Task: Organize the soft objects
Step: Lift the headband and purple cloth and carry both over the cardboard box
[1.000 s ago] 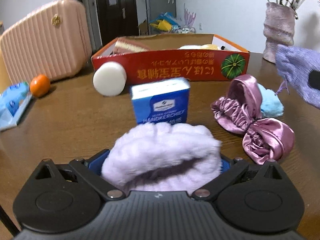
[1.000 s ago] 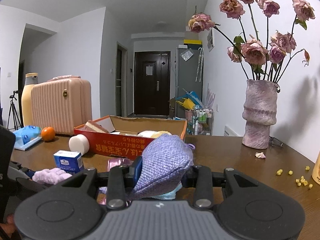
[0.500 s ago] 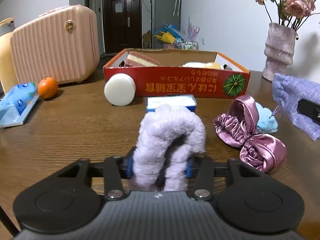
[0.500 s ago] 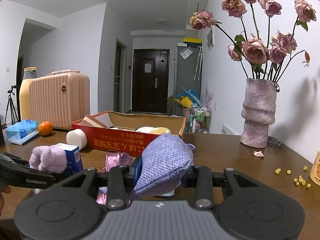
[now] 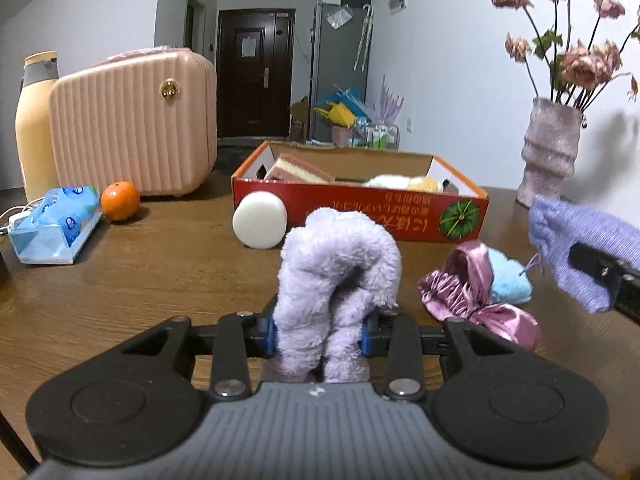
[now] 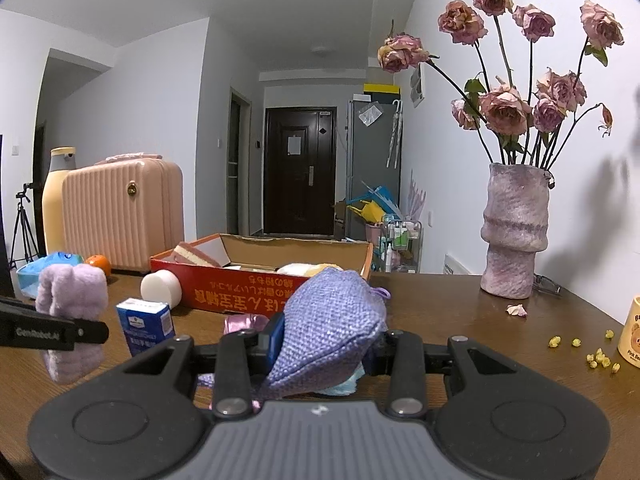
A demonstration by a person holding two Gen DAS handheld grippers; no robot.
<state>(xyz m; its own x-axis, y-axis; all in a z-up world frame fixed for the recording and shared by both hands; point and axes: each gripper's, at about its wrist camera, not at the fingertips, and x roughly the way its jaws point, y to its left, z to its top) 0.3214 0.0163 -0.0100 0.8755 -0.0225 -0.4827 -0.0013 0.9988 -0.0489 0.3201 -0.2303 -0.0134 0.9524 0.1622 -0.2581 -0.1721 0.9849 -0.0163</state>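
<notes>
Fluffy lilac headband [image 5: 340, 276]: pinched between the fingers of the left gripper [image 5: 320, 330] and folded into an upright arch; in the right wrist view it hangs clear above the table [image 6: 460, 320].
Left gripper: a second ago its jaws stood wide around the flat headband; they have just been closing and now squeeze it into a narrow bundle.
Change in the left wrist view: the gripper has risen and tilted up, so the door, the fridge and the flower heads now show, and the blue handkerchief box that stood in front is hidden behind the headband.
Purple knitted pouch [image 6: 332, 328]: clamped in the right gripper [image 6: 324, 344], whose fingers press tight on it, as they did a second ago; it is off the table at the right edge of the left wrist view.
Right gripper: same place and same view as before.
Red cardboard box [image 5: 360, 204]: open on the table beyond the headband, with a striped sponge and pale soft things inside.
White round puff [image 5: 260, 220]: leaning on the box's front wall.
Pink satin scrunchie [image 5: 476, 296]: on the table to the right, touching a blue fluffy puff [image 5: 510, 280].
Handkerchief box [image 6: 146, 326]: upright, near the held headband in the right wrist view.
Orange [image 5: 120, 201]: beside the tissue pack [image 5: 56, 224], in front of the pink suitcase [image 5: 132, 124].
</notes>
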